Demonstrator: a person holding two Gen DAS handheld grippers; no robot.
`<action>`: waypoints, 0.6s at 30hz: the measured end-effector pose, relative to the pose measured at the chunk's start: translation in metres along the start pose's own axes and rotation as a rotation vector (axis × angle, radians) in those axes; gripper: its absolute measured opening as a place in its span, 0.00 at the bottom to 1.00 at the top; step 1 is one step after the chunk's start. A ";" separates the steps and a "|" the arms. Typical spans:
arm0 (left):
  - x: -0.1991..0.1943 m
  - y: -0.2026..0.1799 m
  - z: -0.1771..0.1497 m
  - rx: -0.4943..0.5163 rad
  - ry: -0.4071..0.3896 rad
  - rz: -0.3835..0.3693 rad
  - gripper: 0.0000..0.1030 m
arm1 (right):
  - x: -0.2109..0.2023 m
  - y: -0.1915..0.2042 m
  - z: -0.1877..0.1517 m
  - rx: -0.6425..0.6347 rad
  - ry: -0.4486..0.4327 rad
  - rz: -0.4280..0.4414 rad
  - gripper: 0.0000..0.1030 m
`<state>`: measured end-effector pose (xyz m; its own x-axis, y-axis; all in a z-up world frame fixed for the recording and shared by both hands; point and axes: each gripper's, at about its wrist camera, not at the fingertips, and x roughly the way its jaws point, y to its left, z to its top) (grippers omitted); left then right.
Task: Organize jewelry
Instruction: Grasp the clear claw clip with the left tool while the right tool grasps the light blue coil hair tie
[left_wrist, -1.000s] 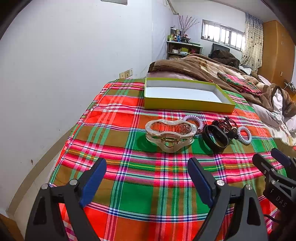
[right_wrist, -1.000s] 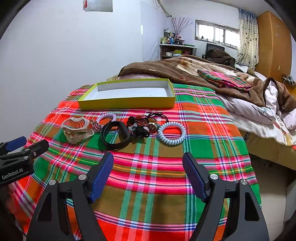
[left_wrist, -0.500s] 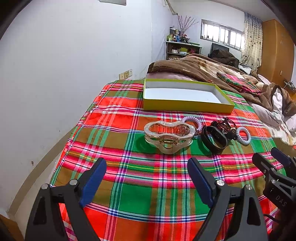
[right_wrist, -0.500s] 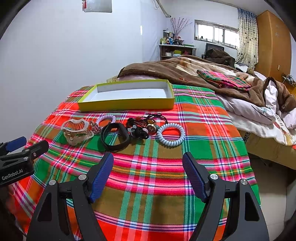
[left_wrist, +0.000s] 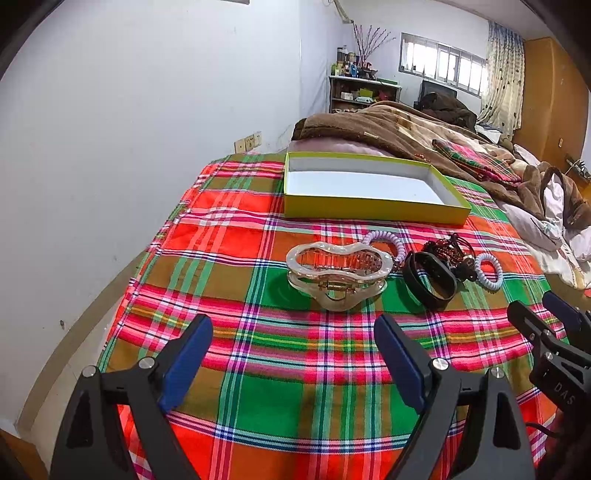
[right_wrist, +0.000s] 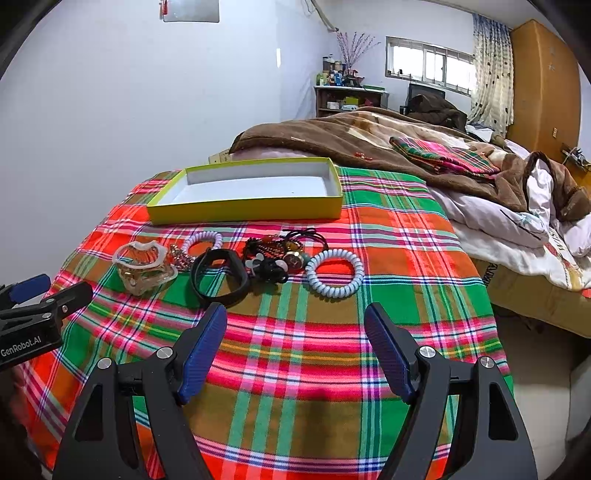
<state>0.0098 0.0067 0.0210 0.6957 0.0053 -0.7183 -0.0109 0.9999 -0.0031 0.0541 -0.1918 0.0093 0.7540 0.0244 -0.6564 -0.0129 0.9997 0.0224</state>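
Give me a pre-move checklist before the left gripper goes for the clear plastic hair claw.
1. Left gripper open, empty: ok.
2. Right gripper open, empty: ok.
3. Clear plastic hair claw ahead of left gripper, unobstructed in front: ok.
4. Claw free of the lilac spiral hair tie behind it: cannot tell.
5. Yellow-green shallow box empty, ready: ok.
6. Black wristband clear of the claw: ok.

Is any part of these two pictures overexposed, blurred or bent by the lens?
Left wrist view: the window is blown out white, and the white wall bows near the frame edge; the translucent plastic hair claw is sharp. Right wrist view: dark corners from the fisheye; the yellow-green cardboard box looks curved; the pale blue spiral hair tie is in focus.
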 end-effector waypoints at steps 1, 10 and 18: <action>0.003 0.002 0.002 -0.004 0.010 -0.013 0.88 | 0.002 -0.002 0.002 0.001 0.001 -0.004 0.74; 0.027 0.019 0.027 -0.011 0.040 -0.073 0.88 | 0.026 -0.043 0.025 0.032 0.033 -0.082 0.74; 0.056 0.021 0.048 0.036 0.110 -0.113 0.88 | 0.064 -0.064 0.040 0.006 0.121 -0.045 0.74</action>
<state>0.0824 0.0286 0.0140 0.6086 -0.1059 -0.7864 0.0901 0.9939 -0.0642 0.1291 -0.2548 -0.0039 0.6689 -0.0188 -0.7431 0.0231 0.9997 -0.0045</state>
